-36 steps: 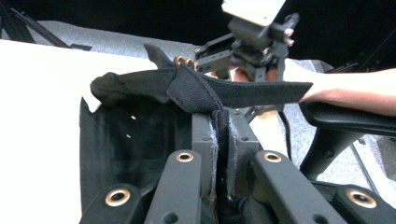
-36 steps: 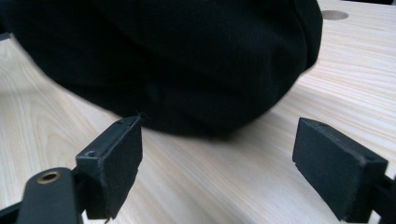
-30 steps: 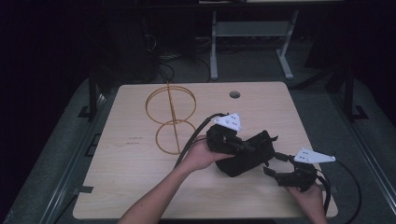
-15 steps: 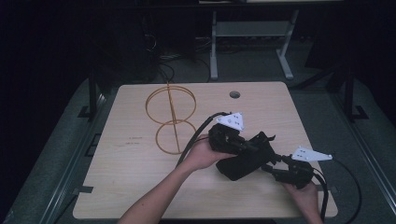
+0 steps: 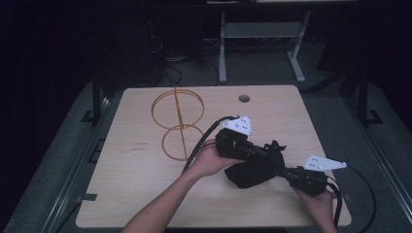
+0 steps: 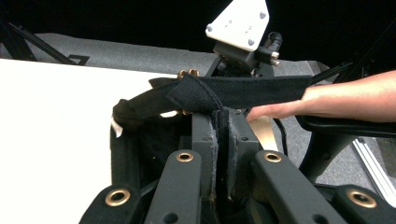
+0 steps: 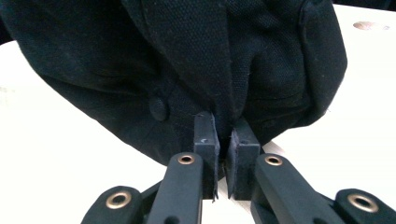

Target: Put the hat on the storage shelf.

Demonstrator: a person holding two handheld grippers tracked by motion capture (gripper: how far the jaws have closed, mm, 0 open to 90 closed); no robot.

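Observation:
A black fabric bag [image 5: 252,170] lies on the light wooden table [image 5: 145,174] at the front right. My left gripper [image 5: 260,151] is shut on the bag's rim from the left; in the left gripper view the cloth [image 6: 219,140] is pinched between its jaws, under a black strap [image 6: 243,91]. My right gripper [image 5: 286,174] is shut on the bag's opposite edge; in the right gripper view the black fabric [image 7: 224,70] hangs in a fold down into the closed jaws. The other hand [image 6: 336,100] and its gripper show behind the strap.
An orange wire frame of two hoops [image 5: 177,124] lies on the table's back left. A round cable hole [image 5: 244,98] sits near the far edge. A metal stand [image 5: 257,34] rises behind the table. Cables trail from both grippers.
The right gripper has moved left and closed in on the bag's edge. The left gripper has stayed on the bag, which has shifted slightly.

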